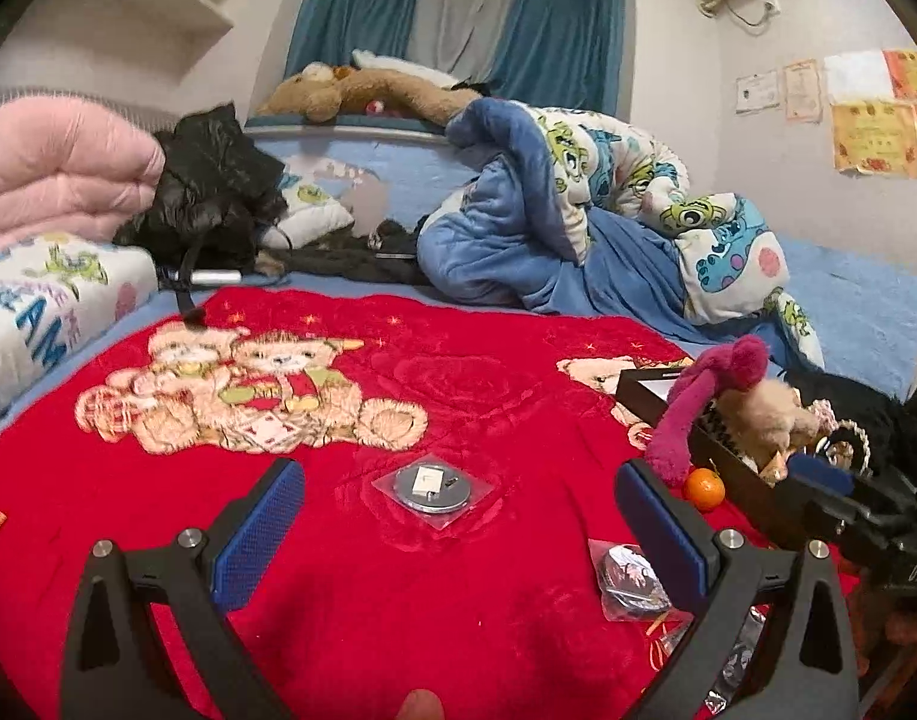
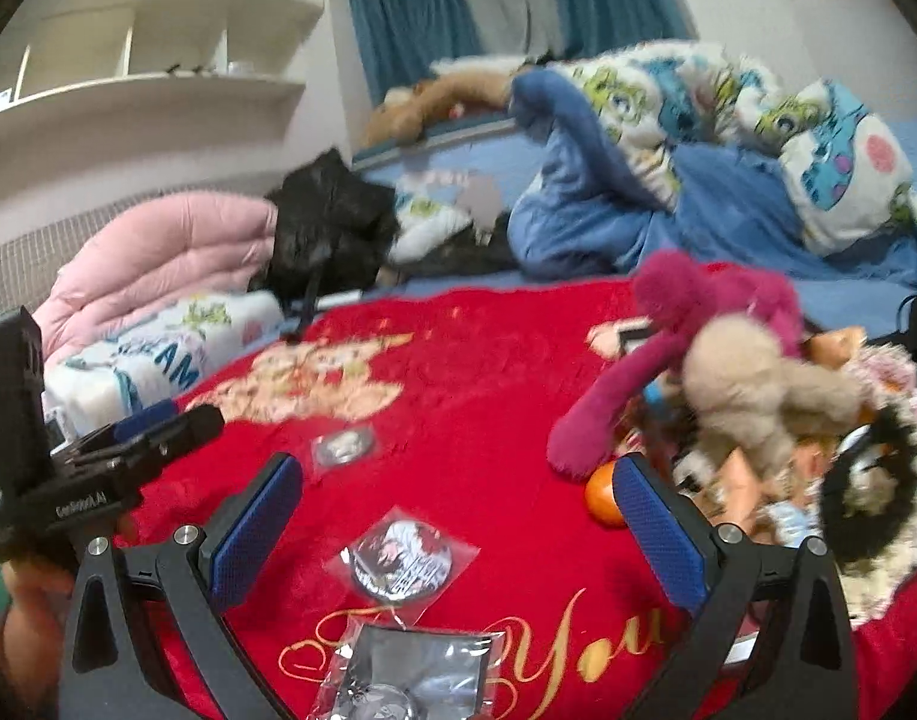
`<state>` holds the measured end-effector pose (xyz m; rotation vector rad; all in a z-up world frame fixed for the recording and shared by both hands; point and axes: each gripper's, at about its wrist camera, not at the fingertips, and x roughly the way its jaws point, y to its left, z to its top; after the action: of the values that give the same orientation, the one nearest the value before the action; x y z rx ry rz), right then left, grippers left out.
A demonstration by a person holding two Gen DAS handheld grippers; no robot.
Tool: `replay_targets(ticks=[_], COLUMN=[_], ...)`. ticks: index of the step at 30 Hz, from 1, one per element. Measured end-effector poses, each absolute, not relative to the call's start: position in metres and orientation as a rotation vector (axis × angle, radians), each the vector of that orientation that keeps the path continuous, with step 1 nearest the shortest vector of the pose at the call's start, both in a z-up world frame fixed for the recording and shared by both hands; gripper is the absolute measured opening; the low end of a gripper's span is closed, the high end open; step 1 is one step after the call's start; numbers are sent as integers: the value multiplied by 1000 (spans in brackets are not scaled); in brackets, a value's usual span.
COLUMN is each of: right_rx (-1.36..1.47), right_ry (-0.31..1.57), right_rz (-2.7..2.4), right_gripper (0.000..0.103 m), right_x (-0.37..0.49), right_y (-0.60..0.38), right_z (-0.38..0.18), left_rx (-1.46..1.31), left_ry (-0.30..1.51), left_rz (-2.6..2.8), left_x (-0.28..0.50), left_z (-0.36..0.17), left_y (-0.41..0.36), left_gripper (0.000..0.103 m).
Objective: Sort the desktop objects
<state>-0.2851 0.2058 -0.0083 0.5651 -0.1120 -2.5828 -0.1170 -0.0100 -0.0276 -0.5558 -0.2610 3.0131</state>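
Currently, left wrist view: left gripper (image 1: 460, 501) has its blue-padded fingers (image 1: 260, 531) spread wide, nothing between them, hovering over the red bear-print blanket (image 1: 350, 612). A round badge in a clear sleeve, back side up (image 1: 432, 487), lies on the blanket between the fingertips, a bit ahead, not touched. A second bagged badge (image 1: 629, 579) sits just inside the right finger, partly hidden by it. A small orange (image 1: 704, 488) rests on the blanket against the dark box (image 1: 740, 483), which holds a magenta plush (image 1: 707, 396) draped over its rim and a tan plush (image 1: 764, 414). The right gripper (image 1: 842, 480) enters from the right, beside the box; whether it's open or shut can't be told here.

Right wrist view, somewhat blurred: right gripper (image 2: 458, 501), fingers also wide apart and empty. The printed bagged badge (image 2: 400, 558) lies on the blanket between them, near the middle. A silvery foil pouch (image 2: 410, 678) sits below it at the frame bottom. The back-side-up badge (image 2: 344, 446) is further out, left of centre. The orange (image 2: 602, 501) touches the outside of the right finger (image 2: 662, 534), under the magenta plush's arm. The left gripper (image 2: 158, 420) shows at far left, held by a hand (image 2: 32, 588).
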Motion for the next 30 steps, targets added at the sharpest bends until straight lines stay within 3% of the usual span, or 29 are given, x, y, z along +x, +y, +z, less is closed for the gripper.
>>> replay_targets(ticks=[12,19,30], right_rx=[901,993,977], right_ry=[-153,-91,-163], right_rz=[-2536,-2583,-2602], right_gripper=[103,103,103], right_x=[-336,-346,-340], right_y=[203,197,203], right_z=[-37,-39,-37], left_rx=[-814,-1110,-1233], left_ry=[-134,-89,14], left_rz=[3000,2913,2869], left_x=[-180,-230,-266], left_z=[-51,-82,-95], left_y=[-3,0,5], left_gripper=[103,103,103])
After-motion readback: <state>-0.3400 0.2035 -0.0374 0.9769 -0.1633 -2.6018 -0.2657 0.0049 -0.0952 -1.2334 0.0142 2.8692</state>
